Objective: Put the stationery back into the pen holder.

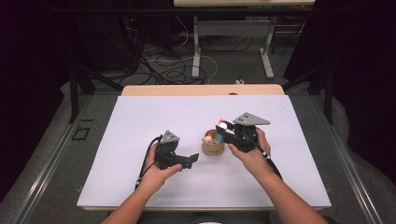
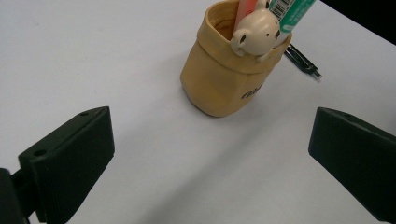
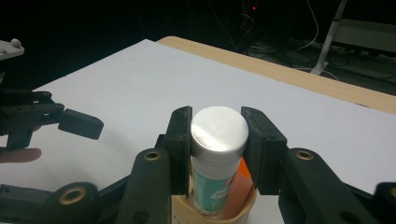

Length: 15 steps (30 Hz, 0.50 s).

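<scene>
Green-labelled white-capped tube pinched over tan fabric cup.
Right gripper fingers clamped on cap for lowering; left gripper fingers spread, waiting beside on white surface.

In the left gripper view the picture's top edge cuts off the green-and-white labelled tube and the orange stick standing in the tan fabric pot. The pot's dark lettering runs out of sight round its side. The pot hides most of a thin black pen lying behind it.
</scene>
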Available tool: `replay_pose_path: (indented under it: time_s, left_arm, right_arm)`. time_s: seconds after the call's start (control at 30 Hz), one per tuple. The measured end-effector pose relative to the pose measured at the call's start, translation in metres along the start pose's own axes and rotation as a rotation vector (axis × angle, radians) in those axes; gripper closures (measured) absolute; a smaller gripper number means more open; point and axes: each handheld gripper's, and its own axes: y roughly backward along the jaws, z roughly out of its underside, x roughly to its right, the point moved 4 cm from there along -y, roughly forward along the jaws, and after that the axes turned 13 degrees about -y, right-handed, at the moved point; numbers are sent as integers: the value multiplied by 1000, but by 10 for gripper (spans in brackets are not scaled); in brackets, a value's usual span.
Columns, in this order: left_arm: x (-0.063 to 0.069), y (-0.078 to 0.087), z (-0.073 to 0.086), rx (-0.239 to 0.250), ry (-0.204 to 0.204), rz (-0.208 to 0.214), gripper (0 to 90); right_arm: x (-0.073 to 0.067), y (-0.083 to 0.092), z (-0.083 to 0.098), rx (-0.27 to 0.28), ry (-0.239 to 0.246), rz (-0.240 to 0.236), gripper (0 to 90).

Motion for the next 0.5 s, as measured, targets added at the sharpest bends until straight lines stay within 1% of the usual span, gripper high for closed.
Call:
replay_pose_path:
  time_s: [0.03, 0.13, 0.17, 0.27, 0.33, 0.37, 0.4, 0.43, 0.47, 0.5]
  left_arm:
    - [0, 0, 0, -1, 0, 0, 3]
    - [0, 0, 0, -3, 1, 1, 3]
    - [0, -1, 1, -3, 0, 1, 3]
    - [0, -1, 1, -6, -8, 3, 3]
    - [0, -1, 1, -8, -3, 4, 3]
    - [0, -1, 1, -10, -11, 1, 3]
    - [0, -1, 1, -10, -12, 1, 3]
    - [0, -1, 1, -13, -10, 3, 3]
    - [0, -2, 2, -12, -8, 4, 3]
    - [0, -2, 2, -13, -7, 5, 3]
  right_arm:
    - [0, -1, 1, -3, -5, 2, 653]
    - [1, -3, 3, -11, 14, 9, 653]
    - [0, -4, 4, -15, 8, 8, 653]
    - [1, -7, 8, -33, 19, 18, 653]
    - [2, -9, 10, -44, 26, 14, 652]
    - [3, -9, 11, -51, 16, 12, 652]
    - [2, -10, 12, -55, 4, 15, 652]
    - [3, -10, 13, -61, 4, 12, 652]
    - [4, -12, 13, -62, 20, 14, 652]
    - [3, -12, 14, -70, 2, 14, 652]
